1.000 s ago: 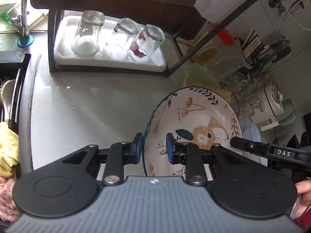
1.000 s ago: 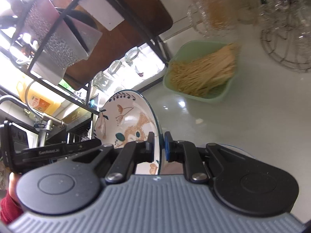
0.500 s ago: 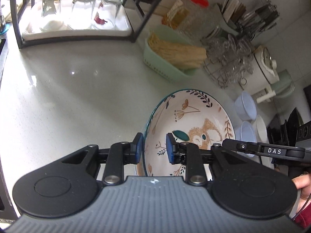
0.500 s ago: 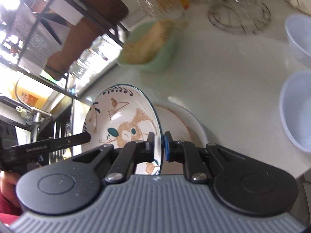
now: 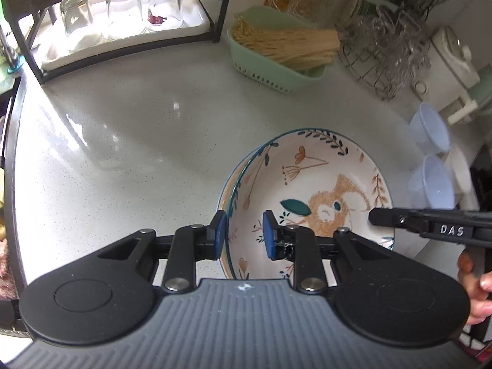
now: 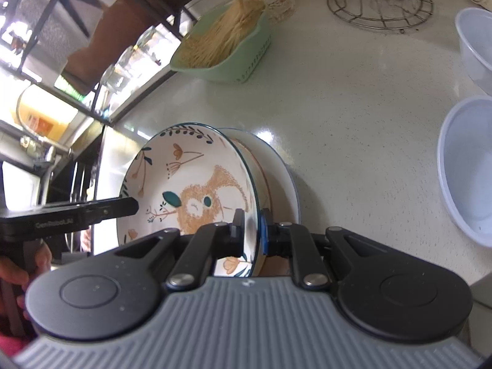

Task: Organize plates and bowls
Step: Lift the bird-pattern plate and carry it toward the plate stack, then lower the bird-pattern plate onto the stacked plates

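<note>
A deep bowl (image 5: 310, 178) painted with a squirrel and leaves hangs tilted between both grippers. My left gripper (image 5: 244, 235) is shut on its left rim, one blue pad outside and one inside. On the opposite rim my right gripper (image 6: 252, 233) is shut, and its black finger (image 5: 387, 216) also shows in the left wrist view. In the right wrist view the bowl (image 6: 190, 178) sits just over a white plate with an orange rim (image 6: 278, 169) that lies on the counter. A sliver of that plate (image 5: 223, 193) peeks out by the bowl's left edge. I cannot tell whether bowl and plate touch.
A green basket of pale sticks (image 5: 276, 46) stands behind. Further left is a black rack with upturned glasses on a white tray (image 5: 123, 9). A wire stand of glassware (image 5: 384, 46) and two translucent plastic bowls (image 6: 467, 169) stand to the right. The sink edge (image 5: 9, 141) runs along the left.
Both grippers carried the bowl to the right along the counter, away from the glass rack, and lower. The orange-rimmed plate and the plastic bowls came into view.
</note>
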The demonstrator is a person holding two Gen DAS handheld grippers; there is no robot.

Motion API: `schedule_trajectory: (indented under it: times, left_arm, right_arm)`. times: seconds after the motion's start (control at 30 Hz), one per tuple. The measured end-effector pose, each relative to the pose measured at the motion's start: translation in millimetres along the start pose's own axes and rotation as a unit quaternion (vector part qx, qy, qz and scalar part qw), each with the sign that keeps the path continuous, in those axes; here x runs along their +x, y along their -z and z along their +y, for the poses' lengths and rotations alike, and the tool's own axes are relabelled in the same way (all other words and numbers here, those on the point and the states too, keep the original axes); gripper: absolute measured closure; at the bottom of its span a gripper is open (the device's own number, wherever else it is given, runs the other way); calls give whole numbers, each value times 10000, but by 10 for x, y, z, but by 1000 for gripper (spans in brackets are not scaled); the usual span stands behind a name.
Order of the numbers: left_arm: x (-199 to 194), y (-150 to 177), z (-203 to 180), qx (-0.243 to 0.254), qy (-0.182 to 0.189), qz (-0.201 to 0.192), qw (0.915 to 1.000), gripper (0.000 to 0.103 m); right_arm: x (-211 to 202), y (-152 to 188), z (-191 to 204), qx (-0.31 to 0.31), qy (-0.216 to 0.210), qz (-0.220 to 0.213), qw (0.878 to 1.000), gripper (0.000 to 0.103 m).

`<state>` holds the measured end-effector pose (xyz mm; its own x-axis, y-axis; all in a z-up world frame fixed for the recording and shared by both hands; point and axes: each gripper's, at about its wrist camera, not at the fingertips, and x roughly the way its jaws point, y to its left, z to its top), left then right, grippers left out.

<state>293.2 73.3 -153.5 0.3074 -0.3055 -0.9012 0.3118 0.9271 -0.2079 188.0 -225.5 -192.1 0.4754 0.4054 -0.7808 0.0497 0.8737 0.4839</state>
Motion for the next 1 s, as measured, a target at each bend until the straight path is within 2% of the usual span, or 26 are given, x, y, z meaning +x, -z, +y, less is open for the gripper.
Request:
schedule_trajectory:
  times: [0.07,0.23,0.33,0.4,0.43,0.6,0.7,0.73,0.83,0.9,1.0]
  left_arm:
    - [44,1,-77,279,-135,85,9995,74]
    - [125,-3,-141,286,-341,395,9982,74]
    - [141,-27,-239,570,-552,578,9952,73]
    - [141,-64,-311,819,-573,758,9921,61]
    - [131,-86,-325,822,-543,877,9913,59]
    - [-3,-247,-340,337,-508,1145,9915,44]
    - [-87,-348,-329,-123,-536,1311,9898,44]
    - [-136,-397,-321,-243,-532,1320,9895,44]
    - [-402,-562,-258,-661,-510,874,9927,43]
    - [-554,-665,-219,-909,-692,572,9918,42]
    - [-621,-768,-233,-1004,-915,417,9899,42]
  right_arm:
    - [25,-41,-14,-65,-6,125,9999,90]
    - [78,-145,10,-360,-11,558,9978,90]
    - [107,-220,24,-440,-19,771,9961,90]
    - [132,-277,31,-462,-18,951,9944,90]
    - [138,-305,39,-487,-10,1031,9935,90]
    - [168,-426,1,-470,-148,1414,9887,90]
    - [158,-493,-25,-405,-242,1560,9866,90]
    - [139,-511,-30,-395,-249,1565,9866,91]
    - [50,-554,20,-616,-66,1486,9870,88]
    - [-6,-567,31,-707,-16,1397,9877,88]
    - [-81,-591,-1,-649,16,1296,9894,88]
